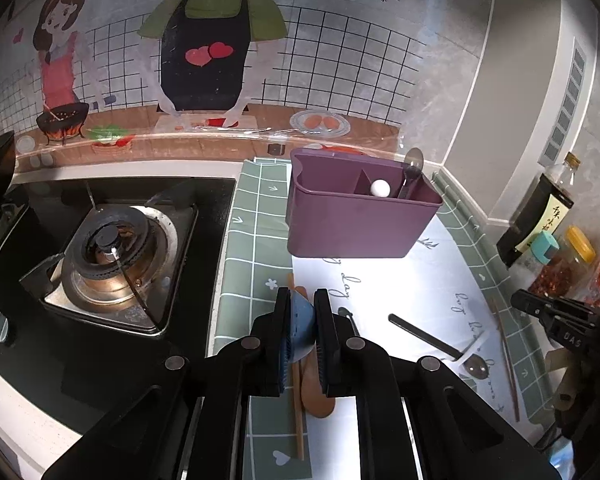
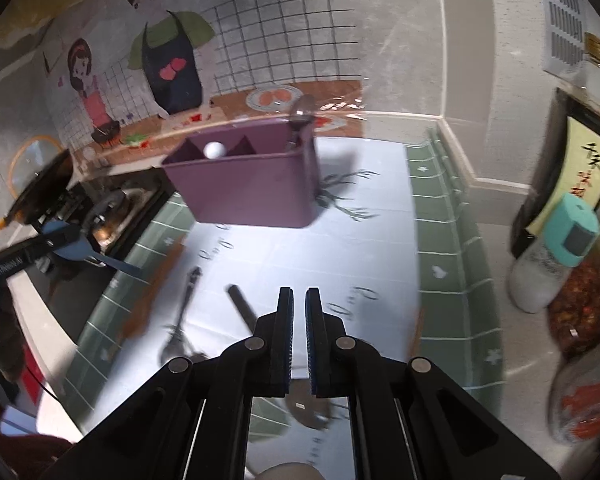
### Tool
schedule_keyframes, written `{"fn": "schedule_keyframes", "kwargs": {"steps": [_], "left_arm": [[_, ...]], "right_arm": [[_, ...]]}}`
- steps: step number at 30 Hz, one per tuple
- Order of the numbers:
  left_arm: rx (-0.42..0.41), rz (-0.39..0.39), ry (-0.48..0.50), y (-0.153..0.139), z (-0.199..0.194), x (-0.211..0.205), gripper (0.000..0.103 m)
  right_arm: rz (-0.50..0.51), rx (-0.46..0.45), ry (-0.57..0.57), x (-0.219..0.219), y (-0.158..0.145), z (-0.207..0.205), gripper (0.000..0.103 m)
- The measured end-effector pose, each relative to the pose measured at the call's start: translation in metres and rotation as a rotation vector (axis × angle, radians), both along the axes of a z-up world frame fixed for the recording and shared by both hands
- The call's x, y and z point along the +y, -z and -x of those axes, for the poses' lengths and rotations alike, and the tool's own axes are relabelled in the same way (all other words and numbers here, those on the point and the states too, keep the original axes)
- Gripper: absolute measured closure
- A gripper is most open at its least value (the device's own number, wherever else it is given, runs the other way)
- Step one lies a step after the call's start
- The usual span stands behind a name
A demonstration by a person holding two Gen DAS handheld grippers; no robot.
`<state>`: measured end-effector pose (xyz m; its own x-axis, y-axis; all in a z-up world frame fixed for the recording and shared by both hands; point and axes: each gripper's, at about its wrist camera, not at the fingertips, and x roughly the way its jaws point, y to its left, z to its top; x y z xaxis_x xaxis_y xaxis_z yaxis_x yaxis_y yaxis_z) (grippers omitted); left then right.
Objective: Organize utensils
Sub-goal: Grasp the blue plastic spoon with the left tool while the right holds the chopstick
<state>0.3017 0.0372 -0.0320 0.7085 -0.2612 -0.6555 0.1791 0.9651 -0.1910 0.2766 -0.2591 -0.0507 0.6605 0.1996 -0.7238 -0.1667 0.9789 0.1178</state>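
My left gripper [image 1: 302, 300] is shut on a blue spoon [image 1: 300, 322], held above the counter; the right wrist view shows it at the left [image 2: 80, 250]. A purple divided holder [image 1: 356, 216] stands farther back with a metal spoon [image 1: 412, 168] and a white-knobbed utensil [image 1: 380, 189] in it; it also shows in the right wrist view [image 2: 248, 184]. A wooden spoon [image 1: 316, 392], chopsticks [image 1: 297, 400] and black-handled metal spoons [image 1: 432, 342] lie on the mat. My right gripper [image 2: 298, 296] is shut and empty above the mat.
A gas stove [image 1: 108, 256] lies to the left. A soy sauce bottle [image 1: 540, 216], a teal-capped shaker [image 2: 552, 256] and chili jars [image 2: 584, 300] stand along the right. One chopstick [image 1: 508, 364] lies near the right mat edge.
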Motion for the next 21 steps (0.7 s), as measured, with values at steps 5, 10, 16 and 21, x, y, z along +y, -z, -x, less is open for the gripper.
{"fn": "schedule_keyframes", "kwargs": {"steps": [5,10,16,21], "left_arm": [[0.015,0.047,0.010,-0.006,0.002,0.003,0.092],[0.022,0.070,0.025,-0.018,0.007,0.003,0.092],[0.044,0.114,0.027,-0.032,0.012,0.011,0.092],[0.055,0.144,0.031,-0.034,0.011,0.014,0.092]], "right_arm": [[0.068,0.094,-0.006,-0.012,0.020,0.003,0.091],[0.087,0.150,-0.014,-0.007,0.040,0.007,0.091],[0.021,0.123,0.150,-0.046,0.037,0.014,0.090],[-0.060,0.184,0.244,-0.080,0.050,0.004,0.088]]}}
